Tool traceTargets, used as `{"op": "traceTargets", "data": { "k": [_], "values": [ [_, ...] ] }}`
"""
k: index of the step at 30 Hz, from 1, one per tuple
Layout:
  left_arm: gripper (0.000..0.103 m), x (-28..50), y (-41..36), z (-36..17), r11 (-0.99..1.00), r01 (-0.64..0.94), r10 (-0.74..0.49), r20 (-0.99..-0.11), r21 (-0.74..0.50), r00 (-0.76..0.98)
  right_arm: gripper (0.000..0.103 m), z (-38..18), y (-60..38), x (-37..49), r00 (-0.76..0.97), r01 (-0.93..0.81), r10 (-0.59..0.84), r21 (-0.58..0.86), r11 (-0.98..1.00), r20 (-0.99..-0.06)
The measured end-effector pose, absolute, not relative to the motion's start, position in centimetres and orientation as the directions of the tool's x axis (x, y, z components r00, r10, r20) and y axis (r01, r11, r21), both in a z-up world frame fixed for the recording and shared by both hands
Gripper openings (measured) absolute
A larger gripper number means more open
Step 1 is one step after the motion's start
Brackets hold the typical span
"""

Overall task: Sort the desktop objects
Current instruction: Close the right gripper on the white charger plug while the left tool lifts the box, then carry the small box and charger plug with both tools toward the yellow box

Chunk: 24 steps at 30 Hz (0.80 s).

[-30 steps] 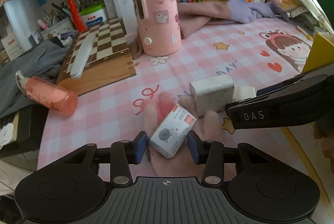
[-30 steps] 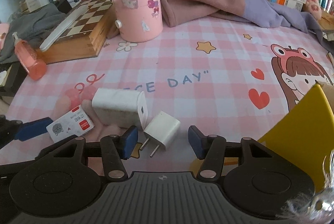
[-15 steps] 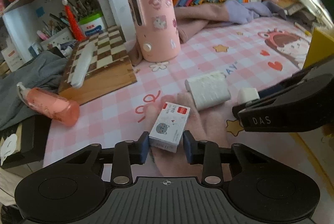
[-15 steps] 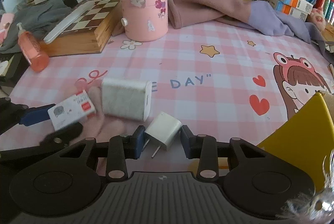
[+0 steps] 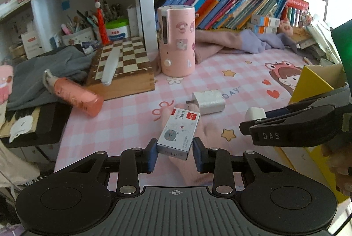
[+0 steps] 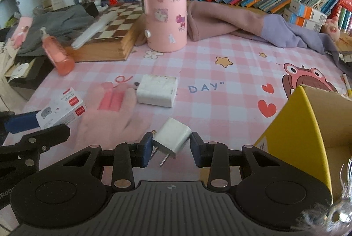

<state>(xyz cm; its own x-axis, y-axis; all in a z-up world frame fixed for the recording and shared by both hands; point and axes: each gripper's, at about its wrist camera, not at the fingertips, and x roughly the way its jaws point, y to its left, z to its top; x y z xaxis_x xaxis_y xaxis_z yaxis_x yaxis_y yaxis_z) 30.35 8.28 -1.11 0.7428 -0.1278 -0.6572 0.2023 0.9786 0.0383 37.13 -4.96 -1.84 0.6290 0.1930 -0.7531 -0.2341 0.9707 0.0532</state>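
My left gripper [image 5: 175,153] is shut on a small white staple box [image 5: 179,133] with a grey cat picture and holds it above the pink checked mat; the box also shows in the right wrist view [image 6: 62,109]. My right gripper [image 6: 172,149] is shut on a small white plug adapter [image 6: 172,138] with its two prongs pointing down, lifted off the mat; it also shows in the left wrist view [image 5: 255,113]. A larger white charger [image 5: 208,99] [image 6: 157,90] lies on the mat between the grippers. A pink glove [image 6: 111,113] lies flat under them.
An open yellow cardboard box [image 6: 308,126] stands at the right. A pink cylinder organiser [image 5: 177,40], a wooden chessboard box [image 5: 122,69] and a fallen pink pump bottle [image 5: 74,93] are behind and left. Clothes and slanted books line the back.
Both grippers closed on their objects and lifted them: the left raised the staple box, the right raised the plug adapter off the mat. Both views pulled up and back.
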Motion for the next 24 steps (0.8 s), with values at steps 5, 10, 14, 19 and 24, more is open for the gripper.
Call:
{"op": "traceTargets", "data": {
  "k": [5, 10, 14, 19, 24],
  "values": [
    [0.032, 28.3, 8.7, -0.2, 0.979, 0.199, -0.130, -0.642, 0.035, 0.755, 0.034, -0.9, -4.6, 35.2, 0.637, -0.249, 0.211, 0.062, 0.967, -0.742],
    [0.032, 26.2, 9.4, 0.8, 0.982, 0.191, -0.149, -0.627, 0.001, 0.764, 0.034, 0.3, -4.5, 33.0, 0.656, -0.258, 0.227, 0.069, 0.964, -0.719],
    [0.032, 24.6, 9.8, 1.6, 0.982, 0.190, -0.163, -0.612, -0.022, 0.774, 0.034, 1.4, -4.7, 31.0, 0.673, -0.262, 0.237, 0.074, 0.962, -0.700],
    [0.032, 22.5, 10.4, 2.5, 0.981, 0.189, -0.182, -0.593, -0.051, 0.785, 0.034, 2.4, -4.9, 28.2, 0.693, -0.264, 0.243, 0.074, 0.962, -0.678],
    [0.032, 20.1, 11.2, 3.4, 0.979, 0.185, -0.202, -0.570, -0.089, 0.796, 0.034, 3.2, -5.1, 25.5, 0.702, -0.264, 0.248, 0.079, 0.961, -0.668]
  ]
}}
